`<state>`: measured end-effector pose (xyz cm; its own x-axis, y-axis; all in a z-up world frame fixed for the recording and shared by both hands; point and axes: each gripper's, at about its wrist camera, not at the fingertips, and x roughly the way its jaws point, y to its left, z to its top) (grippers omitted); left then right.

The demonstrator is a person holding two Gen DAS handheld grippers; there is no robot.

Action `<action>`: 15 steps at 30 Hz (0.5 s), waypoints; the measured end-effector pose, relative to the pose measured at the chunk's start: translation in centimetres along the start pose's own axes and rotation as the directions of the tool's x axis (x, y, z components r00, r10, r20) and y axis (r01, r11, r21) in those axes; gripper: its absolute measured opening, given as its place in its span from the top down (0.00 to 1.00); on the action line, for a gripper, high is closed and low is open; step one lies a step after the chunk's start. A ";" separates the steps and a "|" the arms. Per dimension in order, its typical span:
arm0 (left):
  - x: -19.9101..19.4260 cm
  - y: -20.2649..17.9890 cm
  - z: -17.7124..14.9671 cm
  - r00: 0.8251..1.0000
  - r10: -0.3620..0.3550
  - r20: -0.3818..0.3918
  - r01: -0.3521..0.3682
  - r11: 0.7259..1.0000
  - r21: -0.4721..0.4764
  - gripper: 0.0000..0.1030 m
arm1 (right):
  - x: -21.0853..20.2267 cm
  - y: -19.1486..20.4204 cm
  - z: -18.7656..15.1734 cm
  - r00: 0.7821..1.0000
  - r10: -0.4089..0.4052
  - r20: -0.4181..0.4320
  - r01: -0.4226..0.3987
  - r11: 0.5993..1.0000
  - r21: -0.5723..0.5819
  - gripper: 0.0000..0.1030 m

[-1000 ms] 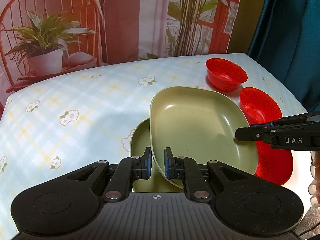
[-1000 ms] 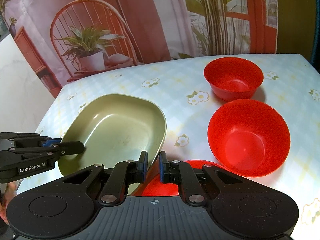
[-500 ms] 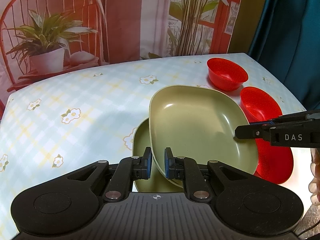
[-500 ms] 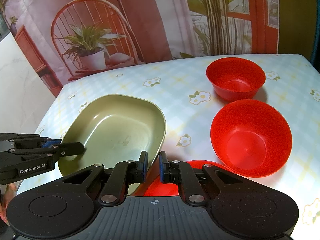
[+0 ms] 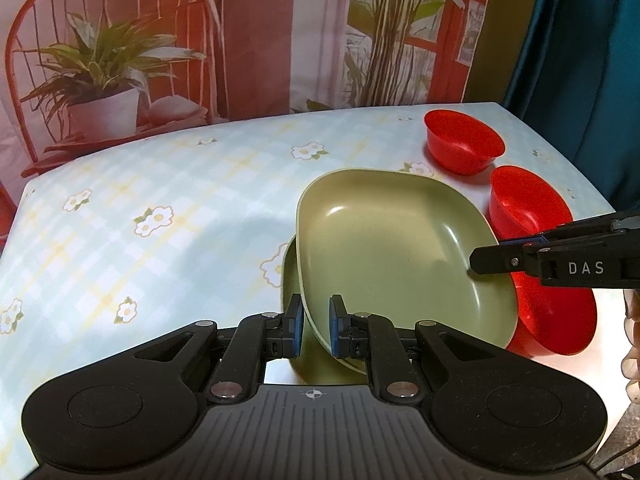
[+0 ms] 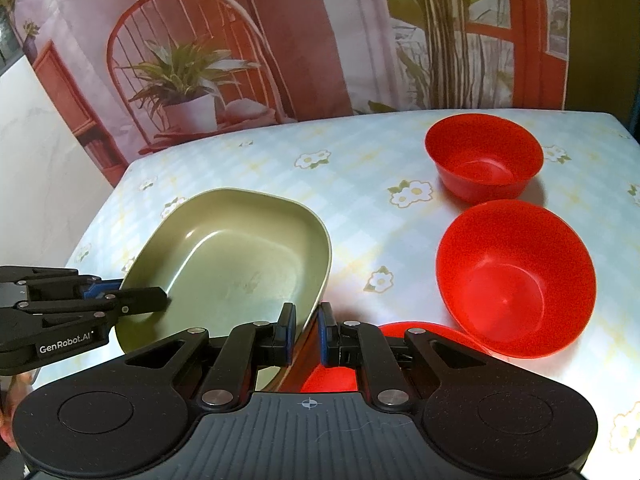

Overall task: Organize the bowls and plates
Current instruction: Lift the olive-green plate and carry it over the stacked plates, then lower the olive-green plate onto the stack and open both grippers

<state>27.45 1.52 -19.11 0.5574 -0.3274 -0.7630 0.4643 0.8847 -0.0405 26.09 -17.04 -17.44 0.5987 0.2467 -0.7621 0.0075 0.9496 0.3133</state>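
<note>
A green square plate is held above the table by both grippers. My left gripper is shut on its near rim; my right gripper is shut on the opposite rim. A second green plate lies on the table below it, mostly hidden. A red plate lies partly under the held plate's right side. Two red bowls, one nearer and one farther, stand on the table's right side.
The table has a pale blue checked cloth with flowers. A printed backdrop with a chair and potted plant hangs behind it. A dark teal curtain hangs at the right. The table's right edge runs close to the bowls.
The held green plate has risen slightly and shifted a little; both grippers keep their hold on it. The bowls and plates on the table have not moved.
</note>
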 end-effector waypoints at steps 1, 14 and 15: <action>0.0 0.1 -0.1 1.000 0.002 -0.002 -0.002 1.000 -0.002 0.86 | 0.1 0.2 0.0 1.000 0.000 -0.003 0.000 1.000 -0.004 0.90; 0.0 0.2 -1.1 1.000 0.002 -0.002 -0.002 1.000 0.012 0.85 | 0.6 1.3 -0.4 0.999 -0.031 -0.012 0.030 0.997 -0.065 0.91; 0.0 0.2 -1.1 1.000 0.002 -0.002 -0.002 1.000 0.012 0.85 | 0.7 1.4 -0.5 0.999 -0.035 -0.011 0.035 0.997 -0.073 0.91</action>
<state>26.83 2.09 -19.83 0.5572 -0.3249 -0.7641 0.4716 0.8813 -0.0308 26.11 -15.45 -17.77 0.5890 0.2150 -0.7790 -0.0300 0.9691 0.2448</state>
